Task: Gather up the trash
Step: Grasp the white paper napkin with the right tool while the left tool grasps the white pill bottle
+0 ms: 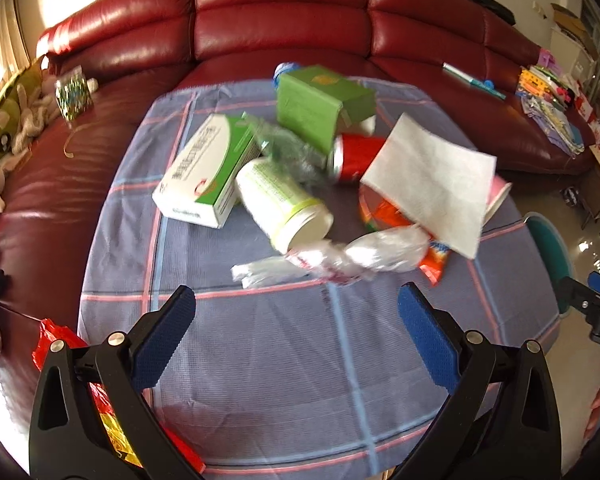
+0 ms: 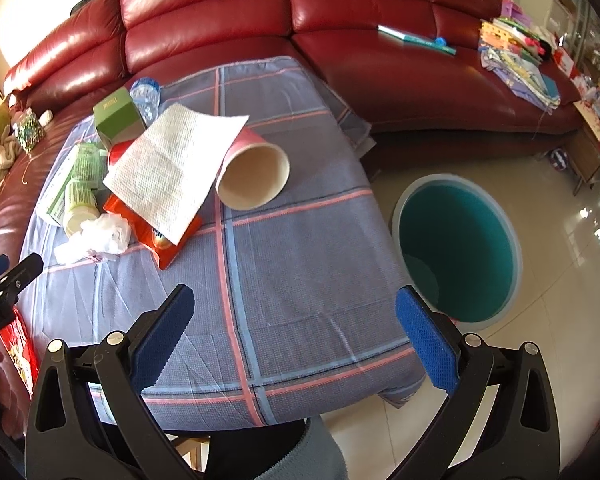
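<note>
left claw [image 1: 296, 300] spread, right claw [image 2: 295, 300] spread, trash bin [image 2: 458, 248] beside table [image 2: 300, 280]

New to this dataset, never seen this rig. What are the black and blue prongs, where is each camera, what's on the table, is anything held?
No robot arm: a person holds a two-finger gripper in each hand. Each picture comes from a fisheye camera on one gripper, looking along its fingers. The left gripper and right gripper are both open and hold nothing. On the checked tablecloth lies a trash pile: a paper napkin draped over a tipped paper cup, an orange wrapper, crumpled plastic, a white bottle, a red can and boxes. A teal bin stands on the floor.
</note>
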Available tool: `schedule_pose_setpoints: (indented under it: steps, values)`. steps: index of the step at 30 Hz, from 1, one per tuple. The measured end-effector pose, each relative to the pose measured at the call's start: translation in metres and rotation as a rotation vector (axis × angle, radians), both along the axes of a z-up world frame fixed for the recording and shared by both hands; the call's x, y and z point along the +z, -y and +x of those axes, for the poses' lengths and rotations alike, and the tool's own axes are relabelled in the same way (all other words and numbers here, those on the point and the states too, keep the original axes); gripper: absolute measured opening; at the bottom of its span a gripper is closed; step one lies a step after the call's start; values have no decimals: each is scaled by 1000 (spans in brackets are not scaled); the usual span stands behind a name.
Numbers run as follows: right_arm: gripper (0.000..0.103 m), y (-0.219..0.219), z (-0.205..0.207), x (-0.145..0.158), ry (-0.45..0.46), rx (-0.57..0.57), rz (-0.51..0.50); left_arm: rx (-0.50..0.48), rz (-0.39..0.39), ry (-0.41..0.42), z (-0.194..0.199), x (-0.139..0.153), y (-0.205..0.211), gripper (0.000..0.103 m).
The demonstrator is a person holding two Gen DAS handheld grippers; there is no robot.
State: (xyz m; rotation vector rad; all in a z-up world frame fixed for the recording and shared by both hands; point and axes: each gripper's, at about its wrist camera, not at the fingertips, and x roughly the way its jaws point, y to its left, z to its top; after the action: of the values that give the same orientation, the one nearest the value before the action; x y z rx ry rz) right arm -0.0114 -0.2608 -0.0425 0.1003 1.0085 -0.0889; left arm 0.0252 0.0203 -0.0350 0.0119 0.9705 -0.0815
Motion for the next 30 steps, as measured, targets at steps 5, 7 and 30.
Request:
schedule_pose_setpoints:
  steps: [5,7,30]
  values:
    - [100,-5,11,-21,-49,5,29,-31,-3,-33,10,-17,-10,97]
    - [100,-8,17,-25,-60,12,32,-38,-10,-42,16,-21,-9,97]
    - [100,-41,112,9,-21,120,-4,1,-6,-68,93,-21,-5,97]
